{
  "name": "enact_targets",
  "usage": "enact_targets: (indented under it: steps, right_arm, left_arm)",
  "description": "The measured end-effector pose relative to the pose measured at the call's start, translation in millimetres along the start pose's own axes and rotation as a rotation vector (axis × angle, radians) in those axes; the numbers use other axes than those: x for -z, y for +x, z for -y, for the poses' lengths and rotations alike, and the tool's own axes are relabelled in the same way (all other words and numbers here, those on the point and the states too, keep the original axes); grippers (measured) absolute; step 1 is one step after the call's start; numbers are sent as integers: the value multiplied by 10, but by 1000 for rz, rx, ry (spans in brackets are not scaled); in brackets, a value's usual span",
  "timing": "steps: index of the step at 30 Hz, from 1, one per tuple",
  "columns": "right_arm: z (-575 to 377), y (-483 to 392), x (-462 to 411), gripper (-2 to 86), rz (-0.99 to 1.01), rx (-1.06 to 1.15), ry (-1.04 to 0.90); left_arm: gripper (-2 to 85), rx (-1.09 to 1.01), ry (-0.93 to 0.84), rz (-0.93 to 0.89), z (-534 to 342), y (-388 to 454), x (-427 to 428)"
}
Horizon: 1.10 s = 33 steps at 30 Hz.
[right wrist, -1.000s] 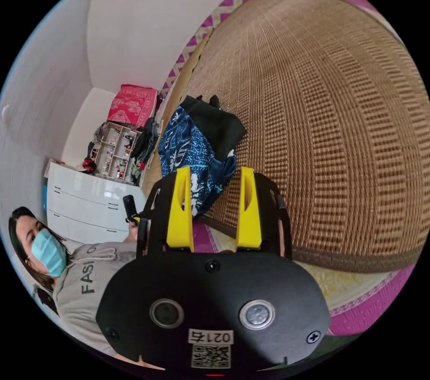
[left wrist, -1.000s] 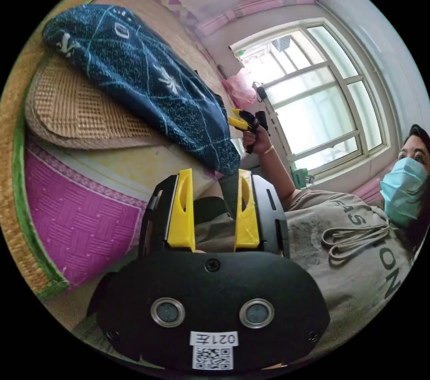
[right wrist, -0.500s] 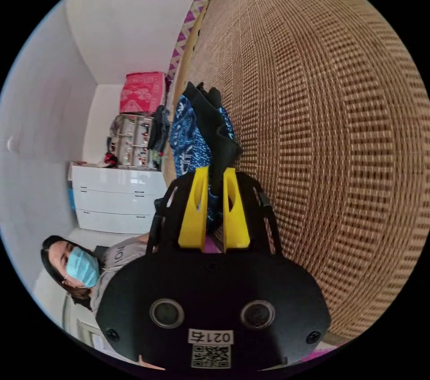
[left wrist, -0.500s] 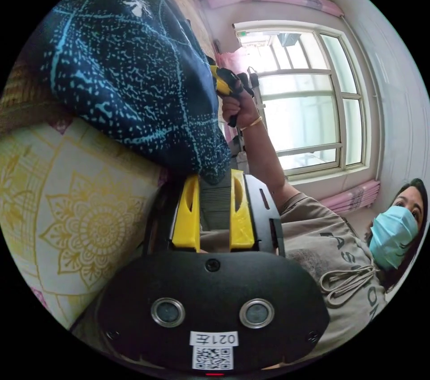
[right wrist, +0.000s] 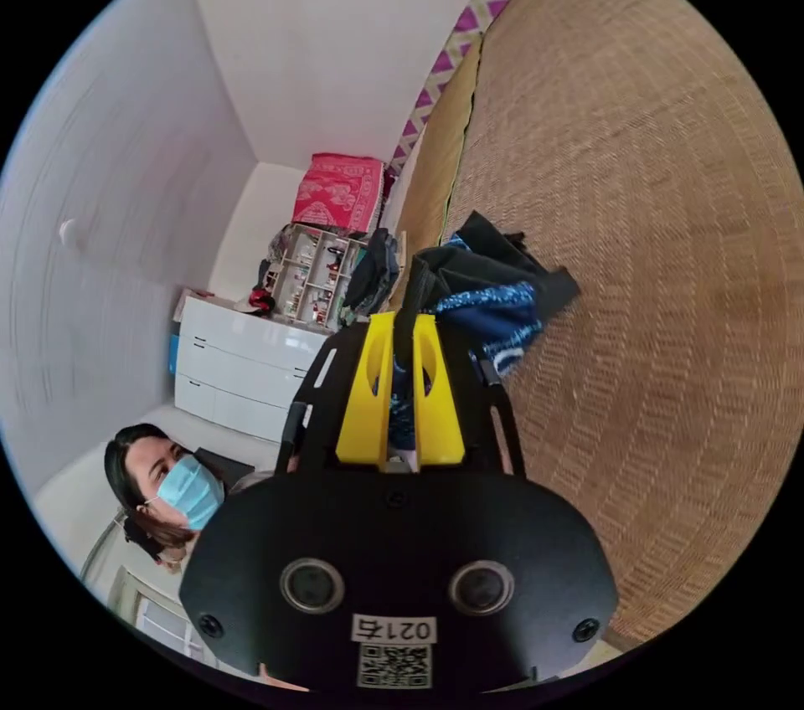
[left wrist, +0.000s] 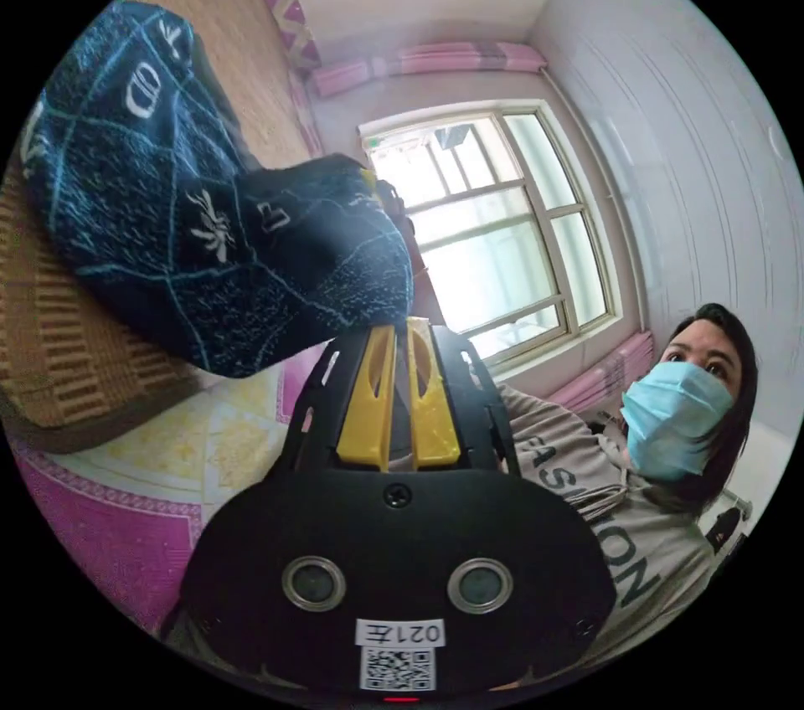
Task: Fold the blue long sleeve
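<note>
Blue patterned long sleeve (left wrist: 209, 241) is pinched by left gripper (left wrist: 400, 333) and right gripper (right wrist: 404, 329), jaws narrowed on cloth, likely to lift an edge off the woven mat (right wrist: 653, 241).

Daylight from your window (left wrist: 494, 224) blows out its panes; the woven mat (right wrist: 653, 258) blurs, and fisheye edges bend.

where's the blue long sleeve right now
The dark blue patterned long sleeve lies bunched on the woven straw mat, one edge pinched in the left gripper, near the window.

Home bedroom — bed mat (right wrist: 653, 241), drawers (right wrist: 234, 375)
</note>
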State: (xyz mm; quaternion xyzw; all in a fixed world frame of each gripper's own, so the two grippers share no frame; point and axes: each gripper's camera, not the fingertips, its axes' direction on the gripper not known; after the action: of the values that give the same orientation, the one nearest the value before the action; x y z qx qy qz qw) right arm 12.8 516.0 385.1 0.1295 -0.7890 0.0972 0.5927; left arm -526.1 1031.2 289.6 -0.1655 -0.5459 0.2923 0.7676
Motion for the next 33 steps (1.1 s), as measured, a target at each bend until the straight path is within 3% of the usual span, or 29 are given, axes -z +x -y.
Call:
enact_targets:
  steps: [5, 9, 13, 17, 18, 22, 24, 27, 28, 31, 33]
  right_arm:
    - [1070, -59, -1261, 34, -53, -9, -90]
    - [1615, 270, -2262, 51, -155, -42, -114]
    - [1684, 493, -2526, 82, -114, -42, -42]
    - [1456, -1, -2273, 67, -127, 165, -8]
    - [1315, -224, -2334, 51, -161, 254, -61]
    - [697, -794, -2998, 4, -317, 518, -297]
    - [237, -905, -3602, -4, -631, 657, -386]
    - [-135, -711, -4093, -7, -892, 760, -376]
    - [-156, -687, -4082, -7, -896, 764, -352]
    - [32, -513, -3672, -4, -768, 586, -343]
    - [38, -419, -2893, 4, -650, 495, -215]
  left_arm:
    - [-9, 95, 303, 20, 561, -411, 1700]
    - [-9, 215, 483, 69, 695, -1085, 2518]
    - [-9, 350, 672, -37, 481, -1840, 3065]
    - [-9, 210, 781, 94, 208, -1256, 3493]
    - [-9, 186, 771, 143, 228, -1141, 3512]
    - [-10, -82, 424, 381, 1138, -475, 2745]
    - [-10, -219, 301, 509, 1539, -263, 2160]
    - [-10, -287, 125, 810, 2078, -406, 1283]
    - [-10, -166, 46, 910, 2272, -757, 1135]
    - [-9, -45, 80, 744, 2336, -1230, 1448]
    - [-9, 7, 132, 709, 2251, -1279, 1663]
